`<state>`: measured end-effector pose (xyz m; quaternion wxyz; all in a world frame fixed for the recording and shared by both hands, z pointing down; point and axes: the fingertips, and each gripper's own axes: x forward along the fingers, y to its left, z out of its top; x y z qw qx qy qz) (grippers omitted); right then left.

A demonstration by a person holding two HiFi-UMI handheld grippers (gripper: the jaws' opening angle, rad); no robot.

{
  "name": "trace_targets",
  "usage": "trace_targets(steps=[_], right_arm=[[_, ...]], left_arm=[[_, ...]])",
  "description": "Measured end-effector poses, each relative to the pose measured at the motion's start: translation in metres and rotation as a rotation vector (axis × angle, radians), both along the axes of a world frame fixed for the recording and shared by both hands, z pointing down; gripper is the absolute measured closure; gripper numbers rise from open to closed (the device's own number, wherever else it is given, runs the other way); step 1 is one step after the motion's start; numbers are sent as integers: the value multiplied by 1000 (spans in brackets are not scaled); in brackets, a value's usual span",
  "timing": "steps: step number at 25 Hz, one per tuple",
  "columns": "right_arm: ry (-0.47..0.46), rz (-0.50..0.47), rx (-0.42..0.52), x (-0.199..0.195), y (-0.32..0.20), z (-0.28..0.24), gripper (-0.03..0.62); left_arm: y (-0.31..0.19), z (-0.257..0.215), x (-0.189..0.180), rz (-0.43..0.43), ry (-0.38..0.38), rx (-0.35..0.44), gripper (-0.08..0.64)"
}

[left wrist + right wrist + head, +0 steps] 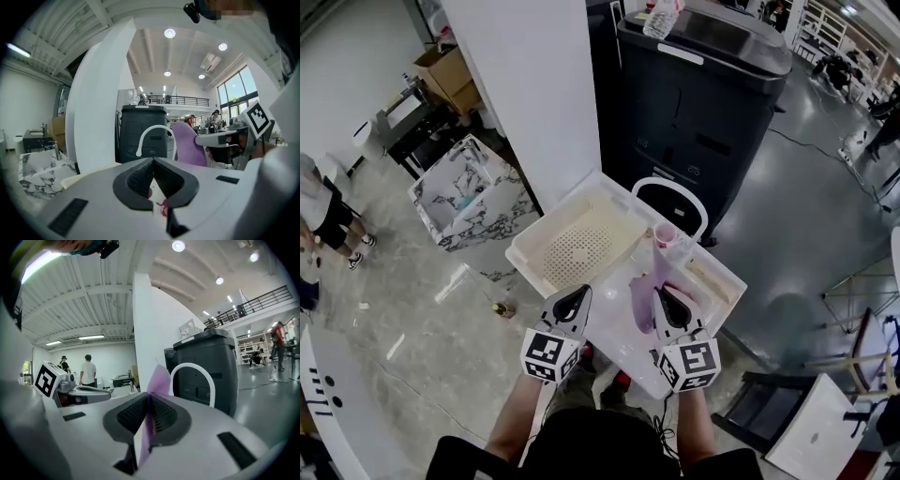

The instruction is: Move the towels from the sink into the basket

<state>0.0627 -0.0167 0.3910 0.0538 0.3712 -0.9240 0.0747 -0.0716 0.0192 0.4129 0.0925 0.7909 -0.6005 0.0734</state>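
Purple towel [649, 295] pinched between the pads of the right gripper [662, 293], jaws pressed tight on a fold of the cloth, with one corner standing up past the tips in the right gripper view [158, 380] and the rest hanging below. Held over the white sink unit [717, 281], in front of the white arched faucet [668, 179] and just right of the perforated cream basket [581, 248]; lower end possibly resting on the white surface, hard to tell from above. Left gripper [581, 293] near its partner on the basket side, jaws closed tip to tip with no cloth in them. Black-and-white square patterns on the marker cubes [546, 354]. Behind the sink, a dark grey machine [703, 94] with a white label strip [680, 54], print too small to read, and a clear plastic bottle [664, 17] lying on top.
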Motion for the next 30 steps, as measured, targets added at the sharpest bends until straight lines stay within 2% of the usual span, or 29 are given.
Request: trace_targets(steps=[10, 20, 25, 30], right_arm=[[-43, -96, 88, -92, -23, -47, 552], [-60, -182, 126, -176, -51, -58, 552], [-46, -222, 96, -213, -61, -41, 551], [-5, -247, 23, -244, -71, -2, 551]], left_arm=[[-5, -12, -94, -123, -6, 26, 555], [-13, -9, -161, -206, 0, 28, 555], [-16, -3, -183, -229, 9, 15, 555], [-20, 16, -201, -245, 23, -18, 555]])
